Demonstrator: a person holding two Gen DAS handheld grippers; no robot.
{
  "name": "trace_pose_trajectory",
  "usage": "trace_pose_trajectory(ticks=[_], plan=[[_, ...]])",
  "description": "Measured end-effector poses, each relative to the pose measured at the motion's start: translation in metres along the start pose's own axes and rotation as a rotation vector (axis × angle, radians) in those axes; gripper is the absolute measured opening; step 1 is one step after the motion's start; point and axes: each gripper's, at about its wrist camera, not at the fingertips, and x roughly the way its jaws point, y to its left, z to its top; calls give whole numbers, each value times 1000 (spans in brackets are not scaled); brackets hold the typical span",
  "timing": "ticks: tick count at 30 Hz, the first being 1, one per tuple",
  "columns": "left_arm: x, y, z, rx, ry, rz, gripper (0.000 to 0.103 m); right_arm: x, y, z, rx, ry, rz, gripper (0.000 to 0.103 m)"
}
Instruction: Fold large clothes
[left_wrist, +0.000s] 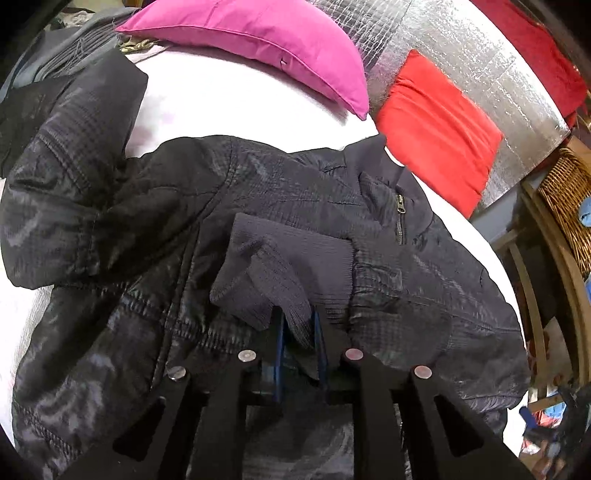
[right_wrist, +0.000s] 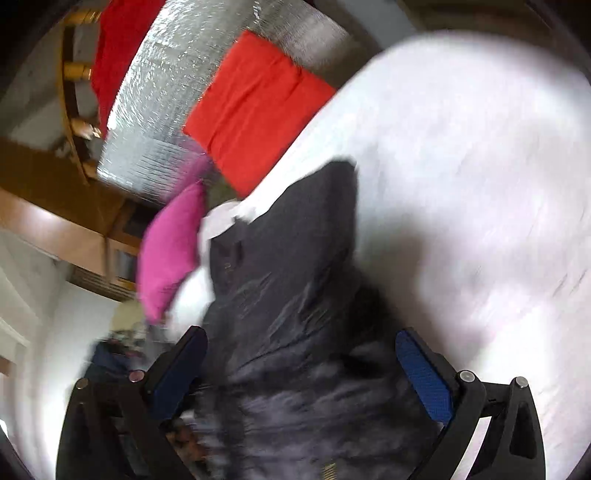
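A black padded jacket lies spread on a white bed, its collar zip toward the right. One sleeve is folded across the chest, and my left gripper is shut on that sleeve's ribbed cuff, which bunches up between the blue pads. In the blurred right wrist view the same jacket stretches away over the sheet. My right gripper hovers over it with its blue pads wide apart, open and gripping nothing.
A pink pillow and a red cushion rest at the head of the bed against a silver foil panel. A wicker basket and wooden furniture stand off the right edge. Grey clothes pile up at the far left.
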Motion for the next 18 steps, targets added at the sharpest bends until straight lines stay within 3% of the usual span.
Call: trace_pose_trajectory(ticks=[2,4,6,9,12,14,16,17,18], plan=[[-2,0,-1,7,-2,6,17,23,11,8,-108,33,-68,103],[-1,-2,1,16,1,12,17,44,13,12,-188,83,-113,93],[-2,-6,3,30,1,15,17,66,20,13,-254,168,-145,35],[-10,-14,5,75,-31,-9,18,55,36,6,-369,138,-183,26],[-1,-20,0,106,-18,-16,18,67,23,7,-373,140,-261,25],[14,-19,-7,116,16,24,18,70,16,5,-369,153,-229,30],[14,-18,-9,121,-1,25,18,58,5,12,-274,133,-162,48],[13,-18,-9,121,-2,24,18,50,-3,17,-220,113,-127,81],[12,-18,-9,126,-2,23,18,44,-8,21,-192,88,-108,91]])
